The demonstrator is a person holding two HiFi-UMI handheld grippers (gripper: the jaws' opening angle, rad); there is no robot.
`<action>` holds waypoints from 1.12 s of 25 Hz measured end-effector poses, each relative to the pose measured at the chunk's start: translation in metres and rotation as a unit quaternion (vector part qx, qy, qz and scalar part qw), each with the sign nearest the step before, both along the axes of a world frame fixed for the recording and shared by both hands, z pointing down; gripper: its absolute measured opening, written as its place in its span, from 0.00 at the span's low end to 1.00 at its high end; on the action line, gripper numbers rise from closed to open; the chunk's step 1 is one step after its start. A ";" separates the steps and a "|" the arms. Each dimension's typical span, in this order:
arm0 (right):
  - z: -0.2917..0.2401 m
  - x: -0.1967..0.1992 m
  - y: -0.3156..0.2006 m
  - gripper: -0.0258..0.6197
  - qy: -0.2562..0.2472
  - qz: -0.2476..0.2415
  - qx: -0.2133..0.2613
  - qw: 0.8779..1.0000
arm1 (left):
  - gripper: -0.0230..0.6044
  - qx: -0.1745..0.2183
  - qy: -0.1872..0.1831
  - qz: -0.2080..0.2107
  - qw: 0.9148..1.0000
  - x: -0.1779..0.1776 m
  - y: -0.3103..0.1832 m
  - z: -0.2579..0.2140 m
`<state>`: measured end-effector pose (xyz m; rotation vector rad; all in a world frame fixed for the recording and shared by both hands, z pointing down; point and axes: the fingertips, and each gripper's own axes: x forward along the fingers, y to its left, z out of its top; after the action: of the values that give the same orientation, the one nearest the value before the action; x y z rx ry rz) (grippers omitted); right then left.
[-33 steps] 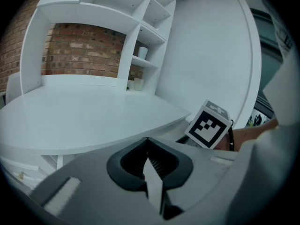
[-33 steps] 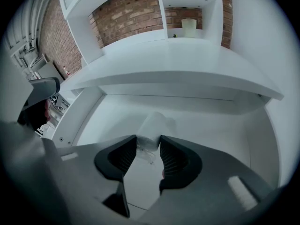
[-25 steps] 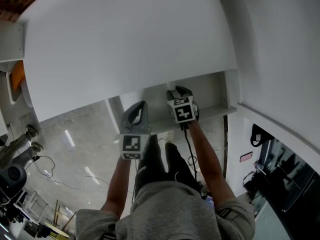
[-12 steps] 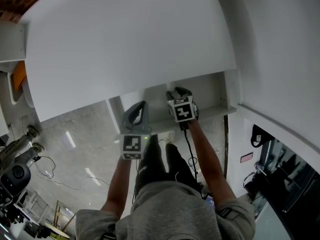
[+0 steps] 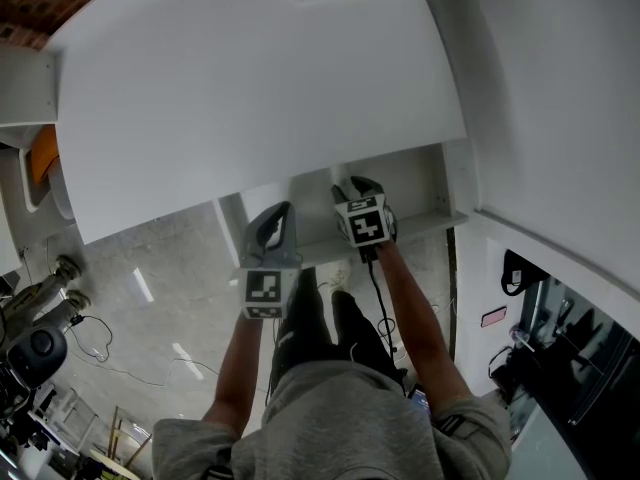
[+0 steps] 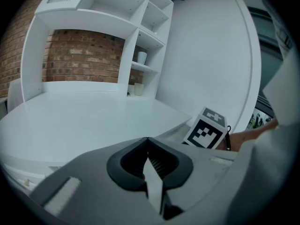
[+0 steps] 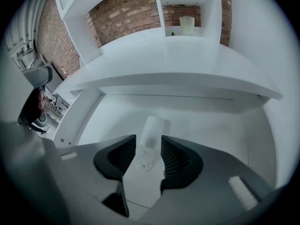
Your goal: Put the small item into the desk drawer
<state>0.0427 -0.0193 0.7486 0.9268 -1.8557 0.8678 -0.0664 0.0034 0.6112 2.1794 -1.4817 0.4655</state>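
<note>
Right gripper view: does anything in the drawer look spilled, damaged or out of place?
Nothing stands out. The small clear item lies in the open drawer, between the parted jaws of the right claw. It looks intact, and no spill shows. The left claw is shut and empty.

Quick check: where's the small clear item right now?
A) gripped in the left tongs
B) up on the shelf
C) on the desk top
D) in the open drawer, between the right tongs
D: the right gripper view shows the clear item lying on the floor of the drawer, with the right tongs spread either side of it.
</note>
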 end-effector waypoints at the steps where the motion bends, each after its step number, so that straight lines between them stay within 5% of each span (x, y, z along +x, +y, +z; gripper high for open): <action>1: -0.003 0.000 0.000 0.31 -0.001 -0.001 0.003 1.000 | 0.06 0.002 -0.001 0.000 1.000 0.001 0.000 -0.003; 16: -0.098 0.000 -0.004 0.28 -0.046 0.005 0.092 0.995 | 0.06 0.051 -0.007 -0.004 0.999 0.009 0.006 -0.066; 28: -0.227 0.002 0.009 0.23 -0.111 0.015 0.206 0.972 | 0.06 0.112 -0.025 -0.005 0.993 0.021 0.025 -0.146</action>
<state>0.0444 -0.0107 0.5221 1.1470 -2.2743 0.6327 -0.0450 0.0286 0.4650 2.3458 -1.6406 0.3684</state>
